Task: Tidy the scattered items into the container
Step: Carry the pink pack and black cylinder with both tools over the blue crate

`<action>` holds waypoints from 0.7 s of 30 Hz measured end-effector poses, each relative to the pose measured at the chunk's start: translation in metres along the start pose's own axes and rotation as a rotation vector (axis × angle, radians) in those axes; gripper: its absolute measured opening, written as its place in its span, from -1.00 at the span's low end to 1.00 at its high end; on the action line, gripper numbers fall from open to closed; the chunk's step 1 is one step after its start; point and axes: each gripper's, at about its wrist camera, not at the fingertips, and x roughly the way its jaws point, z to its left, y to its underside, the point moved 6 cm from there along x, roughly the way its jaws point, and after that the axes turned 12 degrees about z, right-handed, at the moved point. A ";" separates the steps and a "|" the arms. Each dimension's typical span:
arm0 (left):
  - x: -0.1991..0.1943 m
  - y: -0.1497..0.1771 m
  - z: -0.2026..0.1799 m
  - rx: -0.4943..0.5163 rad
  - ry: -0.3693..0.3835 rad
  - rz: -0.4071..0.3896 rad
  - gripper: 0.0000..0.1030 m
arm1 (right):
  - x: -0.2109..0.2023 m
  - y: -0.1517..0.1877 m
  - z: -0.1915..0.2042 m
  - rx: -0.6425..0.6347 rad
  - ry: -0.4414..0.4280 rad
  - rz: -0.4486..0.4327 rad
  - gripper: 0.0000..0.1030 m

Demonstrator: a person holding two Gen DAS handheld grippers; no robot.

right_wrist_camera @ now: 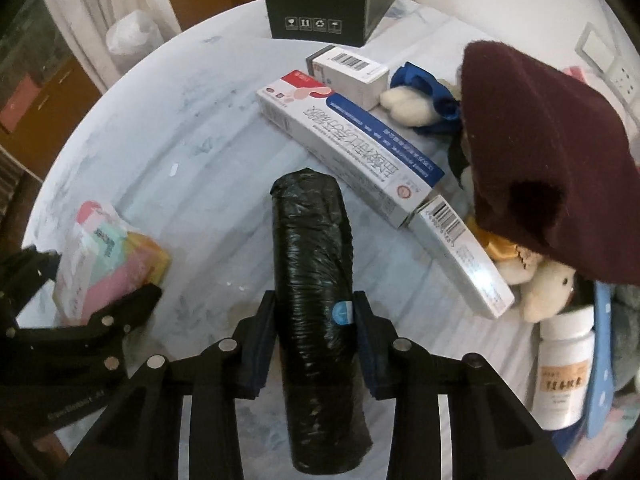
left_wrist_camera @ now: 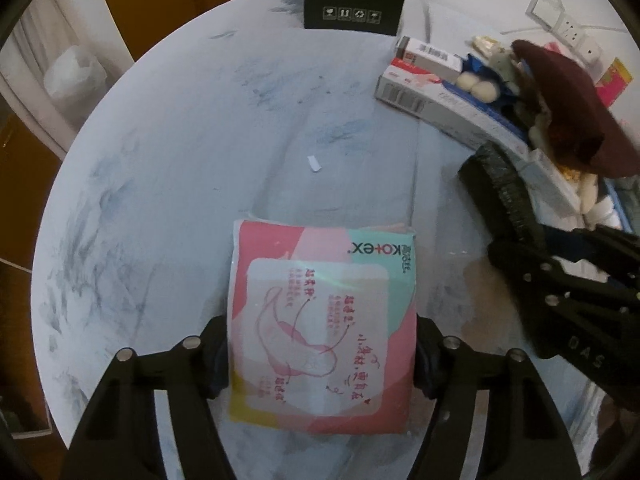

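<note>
Right tool [right_wrist_camera: 314, 316] clamped across black roll [right_wrist_camera: 316, 280], long axis pointing ahead; left tool [left_wrist_camera: 322, 354] pinching pad pack [left_wrist_camera: 322, 328]

Pad packet [left_wrist_camera: 322, 328] lies left of bag roll [right_wrist_camera: 316, 300], boxes [right_wrist_camera: 348, 140] behind.

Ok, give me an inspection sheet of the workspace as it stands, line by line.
Surface: round pale table, scuffed with grey-blue marks; a small white scrap lies on it.
Job's things: pink Kotex pack; black bag roll.
Clutter: long toothpaste box, small barcode box, maroon hat, plush toys, white bottle, tall black box.
Grippers: left claw shut on the pack; right claw shut on the roll.
Cables: nothing seen.
Surroundings: wooden furniture, wall sockets.
</note>
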 end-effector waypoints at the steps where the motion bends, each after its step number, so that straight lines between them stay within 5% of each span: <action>1: -0.005 0.000 -0.001 0.003 0.001 -0.012 0.30 | -0.003 0.001 0.000 0.004 -0.006 -0.009 -0.32; 21: -0.153 0.022 -0.091 0.105 0.046 -0.304 0.30 | -0.172 0.059 -0.037 0.097 -0.010 -0.323 -0.32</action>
